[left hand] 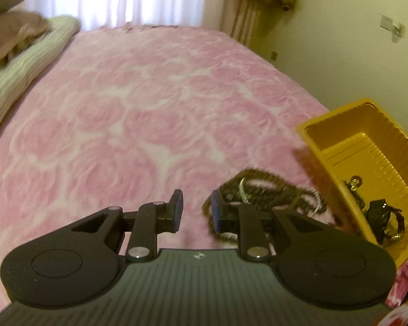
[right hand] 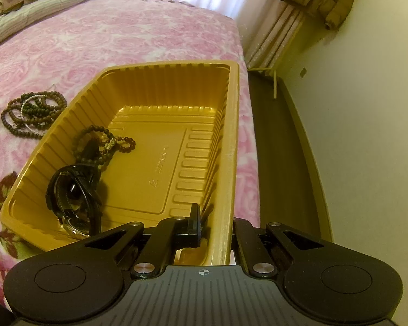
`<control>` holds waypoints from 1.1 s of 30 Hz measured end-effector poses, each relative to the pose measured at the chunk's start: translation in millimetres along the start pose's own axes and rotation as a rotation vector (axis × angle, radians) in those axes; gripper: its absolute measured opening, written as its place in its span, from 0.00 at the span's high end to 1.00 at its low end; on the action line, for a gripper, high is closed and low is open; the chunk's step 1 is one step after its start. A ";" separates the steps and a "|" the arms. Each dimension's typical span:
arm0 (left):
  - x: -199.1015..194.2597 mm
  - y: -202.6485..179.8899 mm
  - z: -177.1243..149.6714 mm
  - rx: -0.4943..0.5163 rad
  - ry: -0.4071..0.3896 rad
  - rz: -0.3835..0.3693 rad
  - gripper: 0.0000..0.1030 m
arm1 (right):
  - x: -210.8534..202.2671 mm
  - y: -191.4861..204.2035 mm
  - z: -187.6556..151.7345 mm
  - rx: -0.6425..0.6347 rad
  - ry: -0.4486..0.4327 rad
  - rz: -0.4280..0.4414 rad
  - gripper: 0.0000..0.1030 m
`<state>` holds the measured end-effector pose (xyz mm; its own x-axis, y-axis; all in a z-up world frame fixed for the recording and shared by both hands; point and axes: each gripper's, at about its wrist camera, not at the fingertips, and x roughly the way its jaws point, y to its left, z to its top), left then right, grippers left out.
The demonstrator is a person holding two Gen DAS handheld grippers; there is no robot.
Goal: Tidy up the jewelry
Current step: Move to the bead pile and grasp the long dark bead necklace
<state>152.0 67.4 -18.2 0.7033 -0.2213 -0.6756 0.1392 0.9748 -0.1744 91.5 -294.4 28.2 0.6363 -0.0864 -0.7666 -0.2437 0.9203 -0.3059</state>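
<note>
Right gripper (right hand: 214, 225): jaws straddle the near right wall of the yellow tray (right hand: 232, 135), one finger inside, one outside. They appear clamped on the wall, steadying the tray on the bed (right hand: 100, 43).

Left gripper (left hand: 195, 212): jaws parted, nothing between them. It hangs just above the bed, with the loose bead pile (left hand: 261, 193) beside its right finger. The left view is motion-blurred, so contact with the beads cannot be confirmed.

Task items: one bead strand (right hand: 106, 146) and a black watch (right hand: 73, 190) already lie in the tray's left half. The remaining beads, plus a silver bangle, sit on the bedspread just outside the tray's left wall.

Risks, as judged:
- Tangled strands may lift unevenly; a partial pinch could let loops trail and snag on the ribbed rim.
- The soft, plush bedspread may be nipped together with the beads.
- The tray is thin plastic near the bed edge; a hard squeeze or sideways pull could flex or tip it toward the floor.

Writing: an embossed mark and a short line of text on the tray floor, too faint to read.
</note>
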 end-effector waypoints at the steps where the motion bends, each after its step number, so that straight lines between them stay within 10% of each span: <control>1: 0.6 2.3 -5.6 -0.015 0.004 -0.003 0.82 | 0.1 0.3 -0.5 0.000 0.001 -0.001 0.95; 12: 15.9 -38.6 -27.2 0.137 0.008 -0.095 0.82 | -0.7 1.8 0.2 -0.007 0.005 -0.004 0.95; 33: 41.7 -76.4 -37.0 0.970 0.074 -0.197 0.81 | 1.9 2.3 0.0 -0.010 0.011 -0.011 0.95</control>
<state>144.9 -17.3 -59.5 0.5660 -0.3508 -0.7461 0.7820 0.5149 0.3512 92.1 -292.4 26.0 0.6309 -0.1004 -0.7693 -0.2444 0.9154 -0.3198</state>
